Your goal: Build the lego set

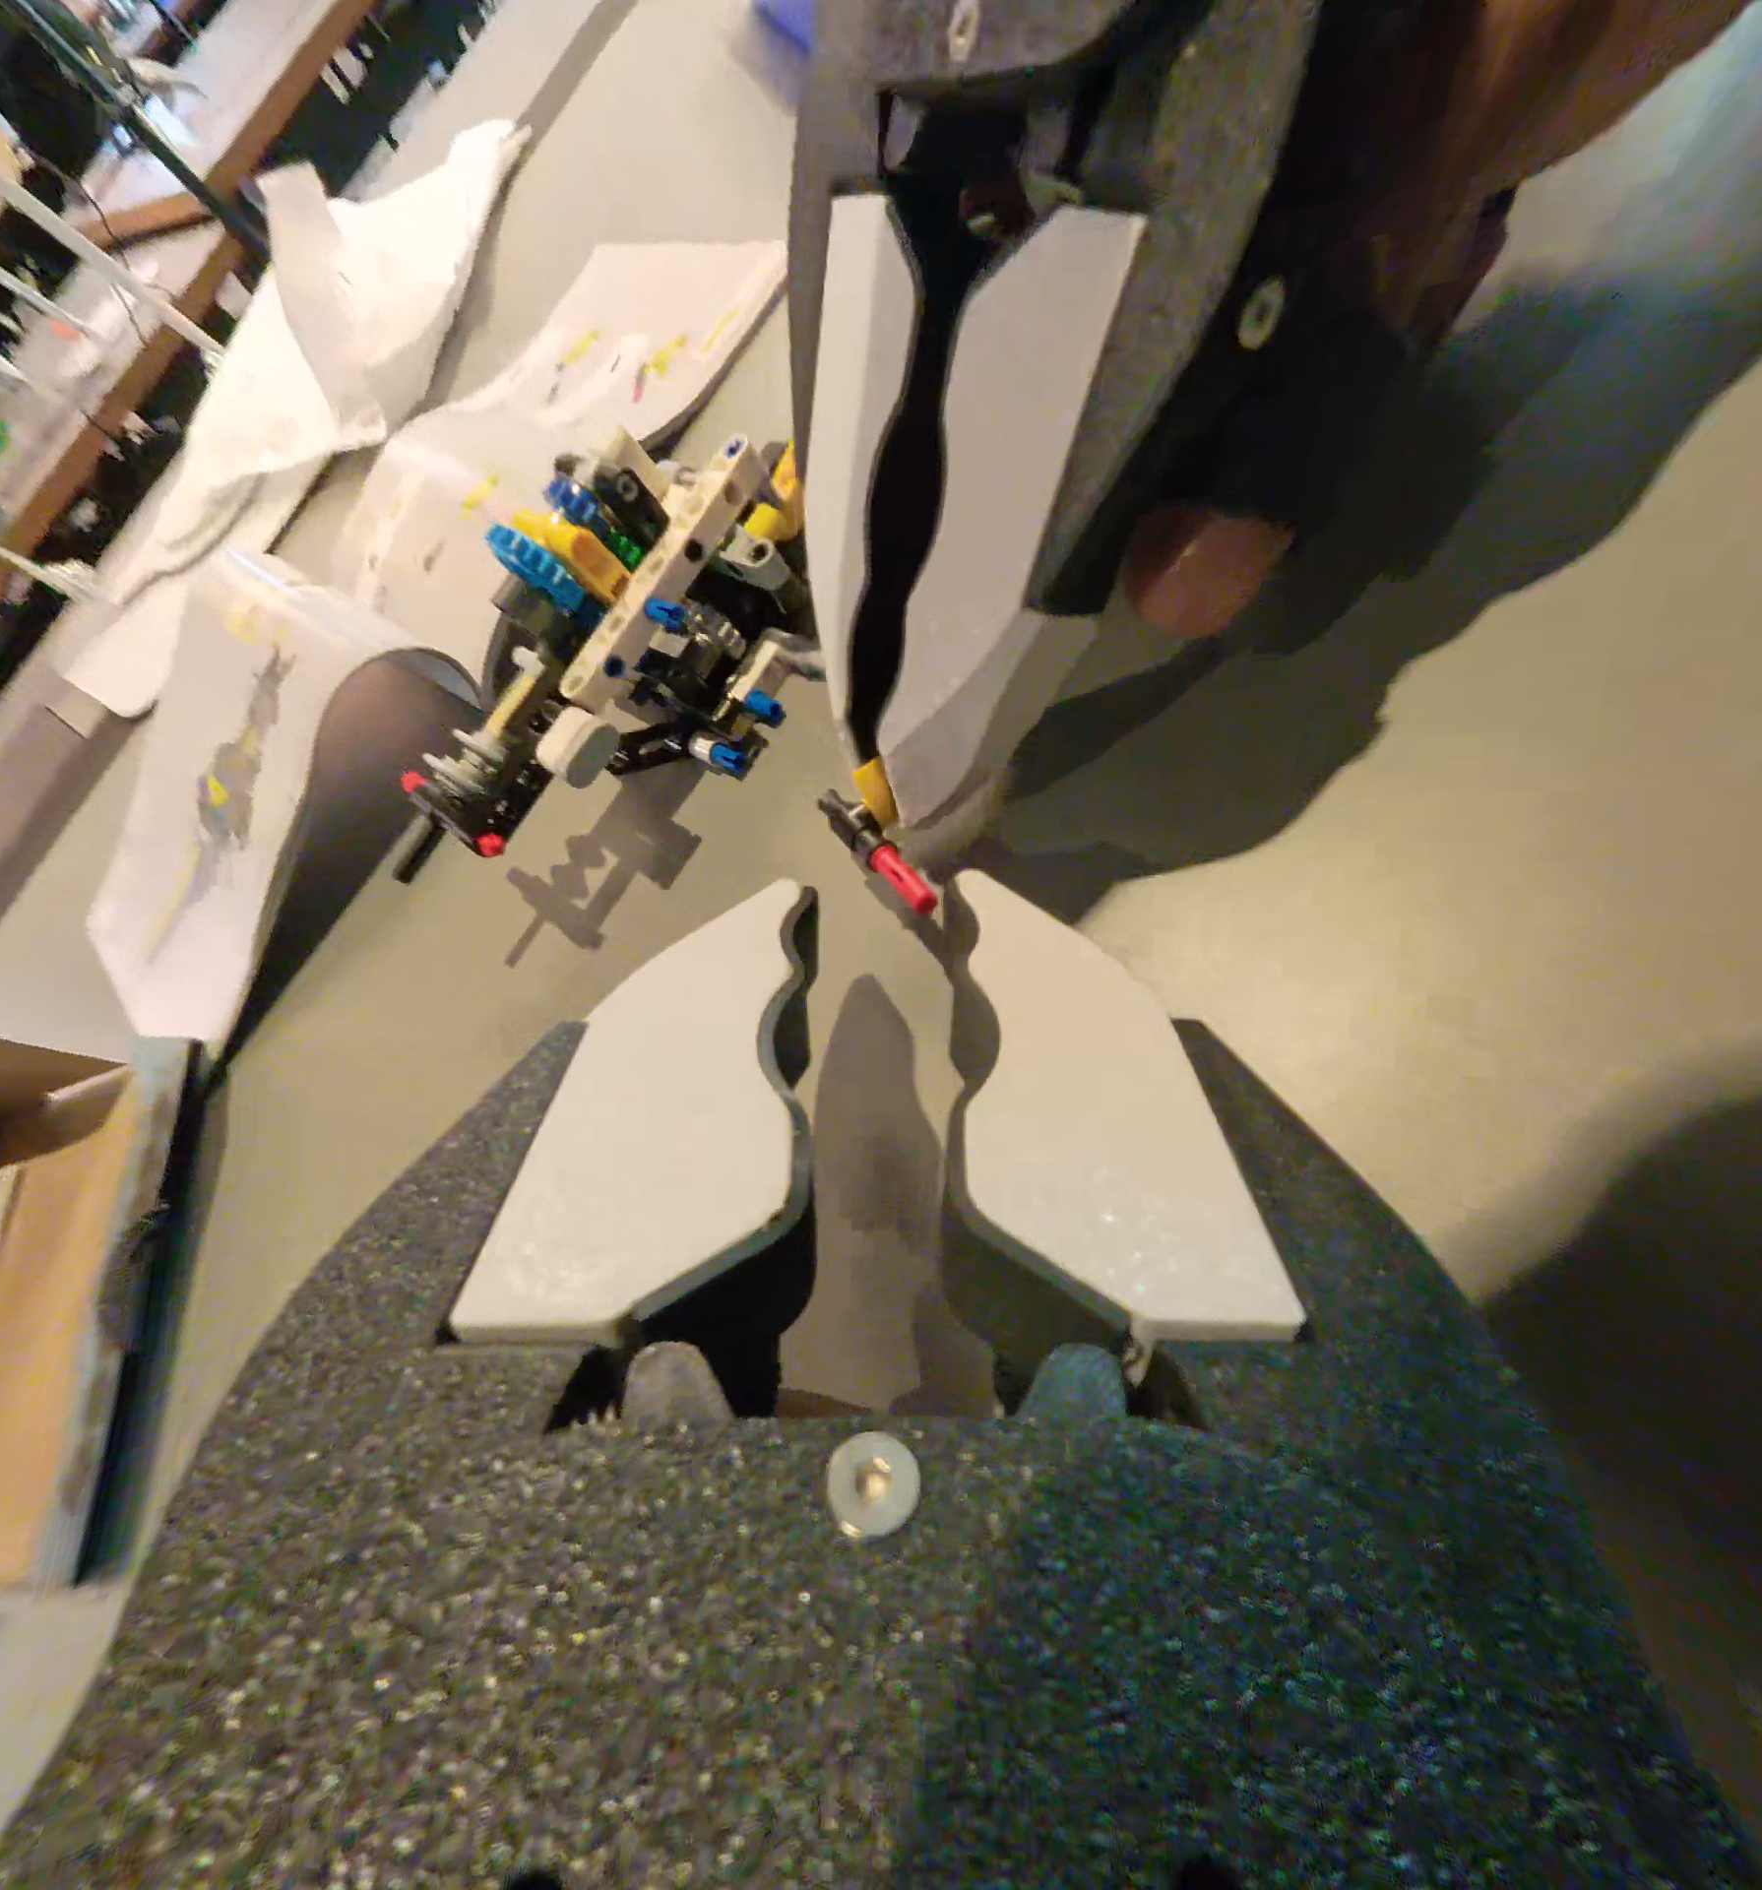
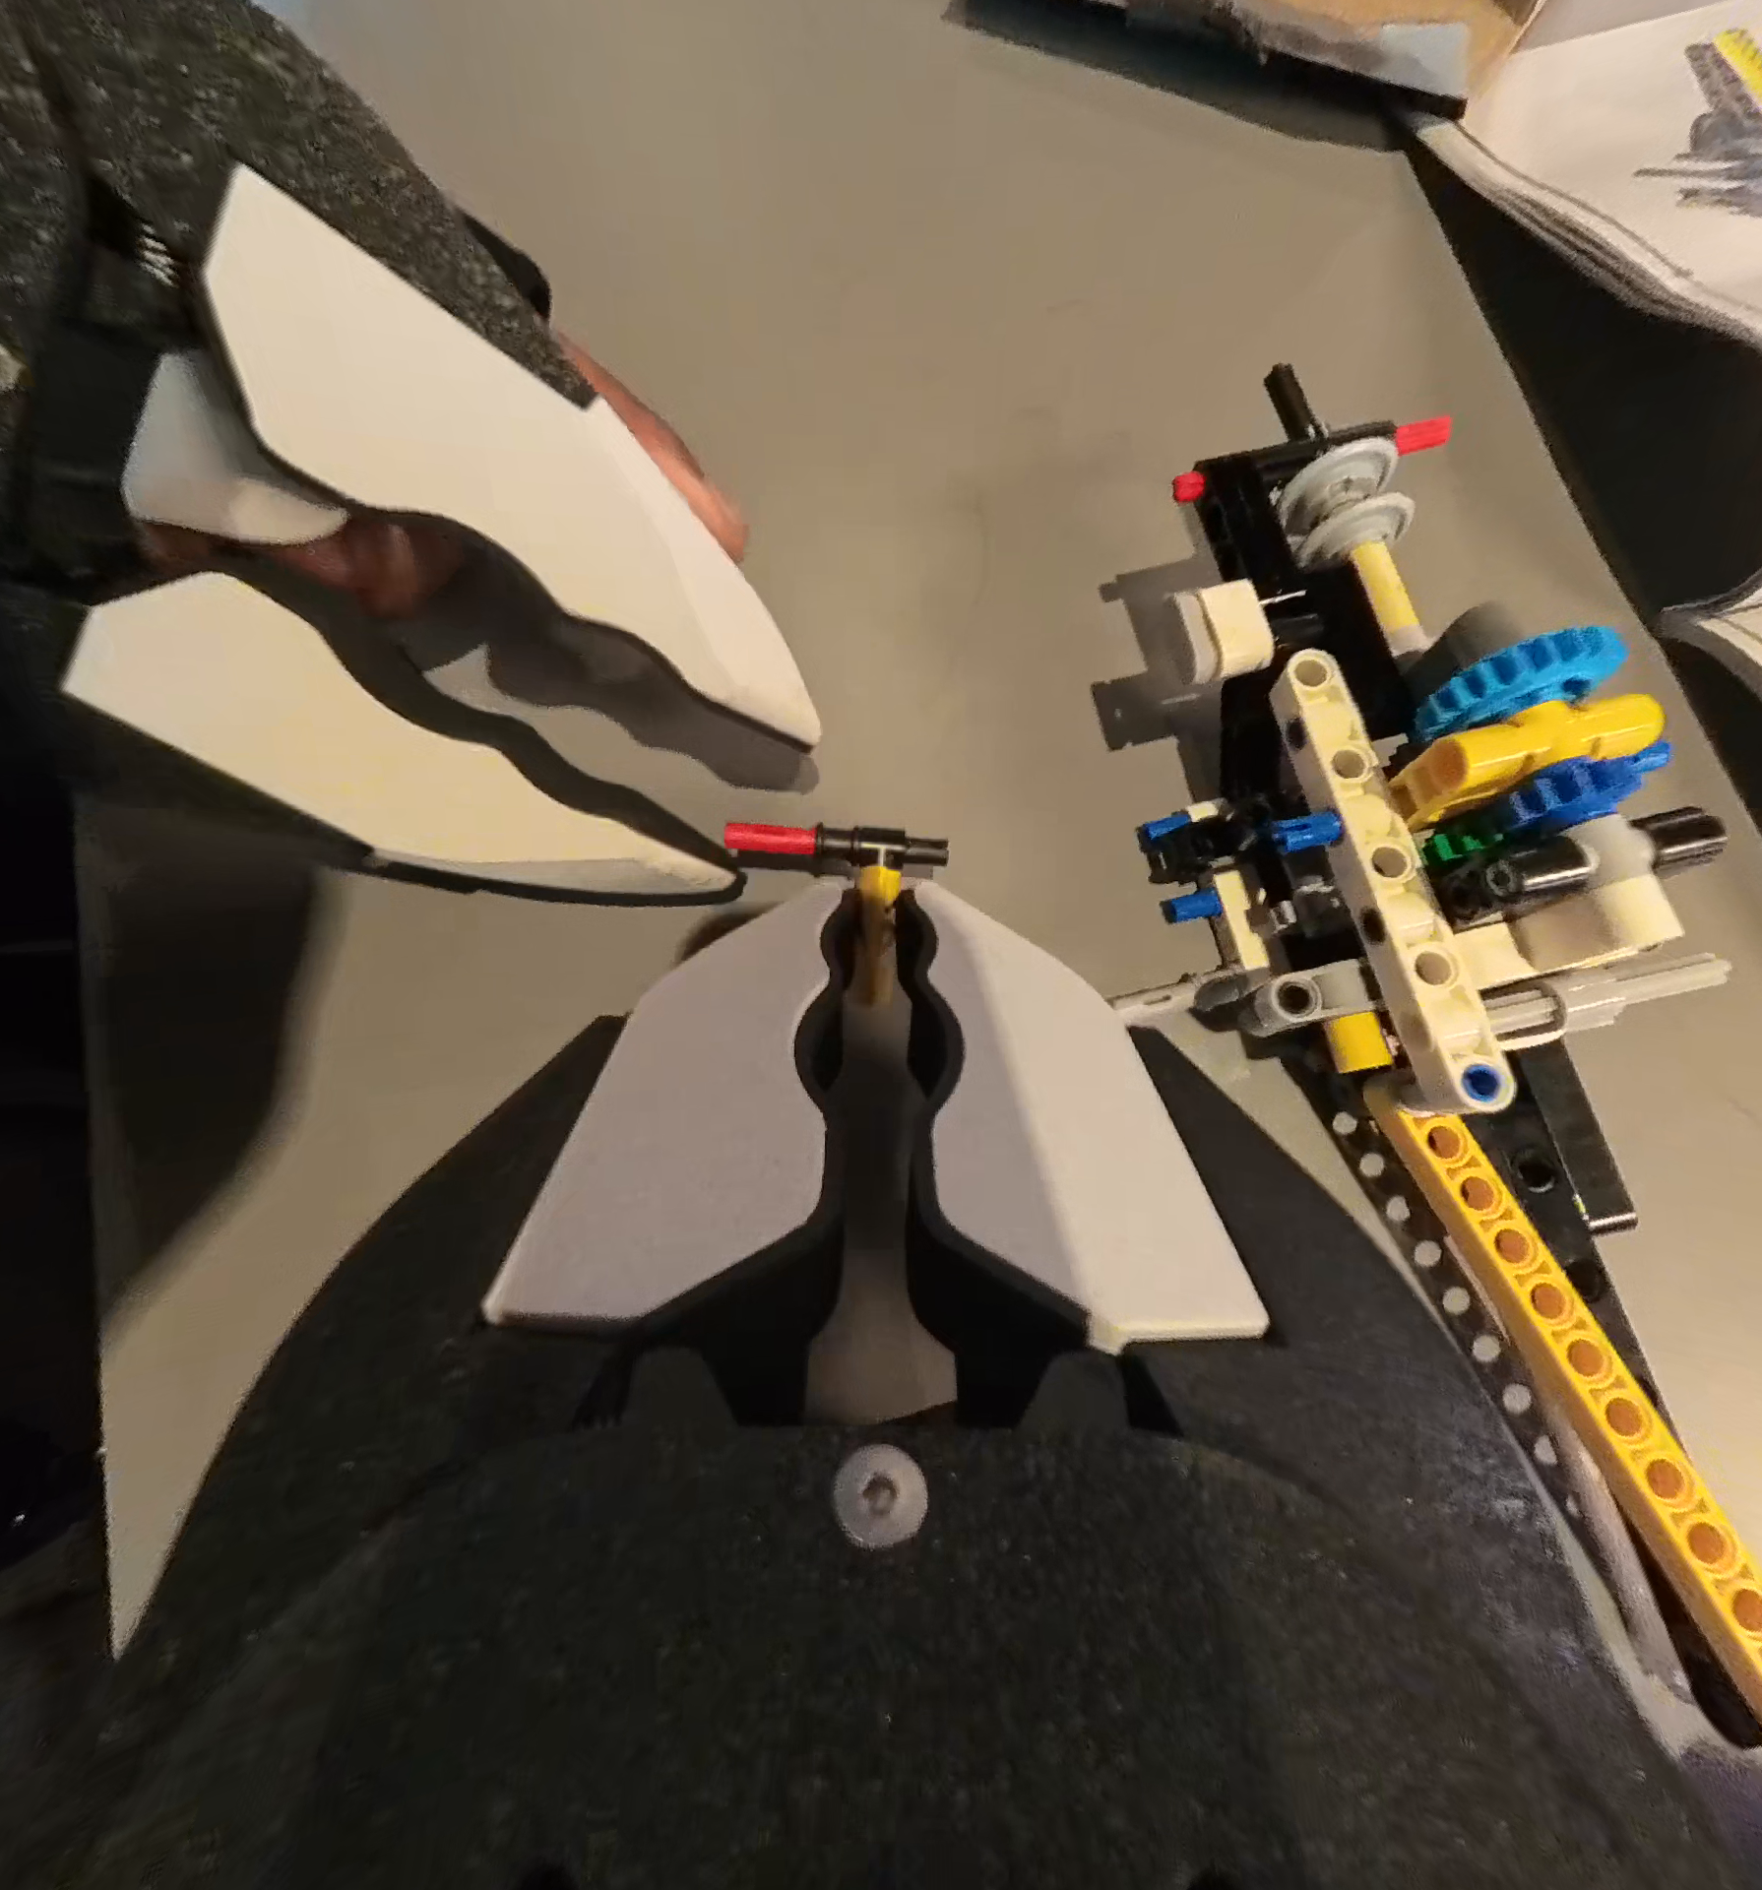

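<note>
Two grippers meet over one tiny sub-assembly. In the left wrist view, the left gripper (image 1: pixel 882 895) has its jaws apart, one fingertip touching the red pin (image 1: pixel 906 880). The right gripper (image 1: pixel 882 793) comes from above, pinching the yellow axle (image 1: pixel 872 782). A careless sideways push here would likely twist the axle out of that thin grip. The half-built Technic model (image 1: pixel 642 614) lies just beyond on the grey table (image 1: pixel 1368 920).

In the right wrist view, the right gripper (image 2: pixel 875 905) is clamped on the yellow axle (image 2: pixel 875 926). Only here do the black T-connector (image 2: pixel 882 847) and the model's long yellow beam (image 2: pixel 1613 1401) show.
</note>
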{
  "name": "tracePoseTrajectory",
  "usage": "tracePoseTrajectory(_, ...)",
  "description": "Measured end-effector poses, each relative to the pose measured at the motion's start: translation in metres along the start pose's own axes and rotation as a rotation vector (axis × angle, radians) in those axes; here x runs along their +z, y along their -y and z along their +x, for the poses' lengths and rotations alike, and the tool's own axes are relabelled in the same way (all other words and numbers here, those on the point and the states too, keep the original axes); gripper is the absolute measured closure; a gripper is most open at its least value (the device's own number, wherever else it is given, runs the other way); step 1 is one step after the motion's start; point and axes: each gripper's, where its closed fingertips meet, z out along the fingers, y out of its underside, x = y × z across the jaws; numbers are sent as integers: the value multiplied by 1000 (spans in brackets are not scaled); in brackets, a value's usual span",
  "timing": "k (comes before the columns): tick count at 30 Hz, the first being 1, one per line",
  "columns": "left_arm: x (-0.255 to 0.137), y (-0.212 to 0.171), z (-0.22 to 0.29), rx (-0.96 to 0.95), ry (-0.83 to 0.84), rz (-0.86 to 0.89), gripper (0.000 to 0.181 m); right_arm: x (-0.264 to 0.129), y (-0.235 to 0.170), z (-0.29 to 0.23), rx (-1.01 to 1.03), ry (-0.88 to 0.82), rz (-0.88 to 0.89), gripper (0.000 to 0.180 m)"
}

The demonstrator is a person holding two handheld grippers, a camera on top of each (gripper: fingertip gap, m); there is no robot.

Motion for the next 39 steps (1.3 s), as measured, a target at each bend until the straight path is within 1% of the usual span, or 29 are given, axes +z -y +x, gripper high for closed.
tracePoseTrajectory(2, 2, -1, 2, -46, -15, -23, 158, 1, -2, 0, -2, -12, -14, 172)
tracePoseTrajectory(9, 6, -1, 0, -106, -18, -45, 159, 2, -5, 2, -8, -33, -31, 173)
tracePoseTrajectory(15, 10, 3, 1, -206, -72, -38, 159, 2, -6, 4, 14, -30, -27, 172)
tracePoseTrajectory(26, 14, -3, 0, -214, -62, -93, 159, 3, -6, 5, 14, -39, -29, 172)
tracePoseTrajectory(32, 14, -4, 0, -220, -63, -92, 160, 3, -7, 4, 9, -40, -34, 172)
tracePoseTrajectory(39, 13, -2, 0, -224, -66, -79, 159, 2, -7, 1, 5, -22, -33, 165)
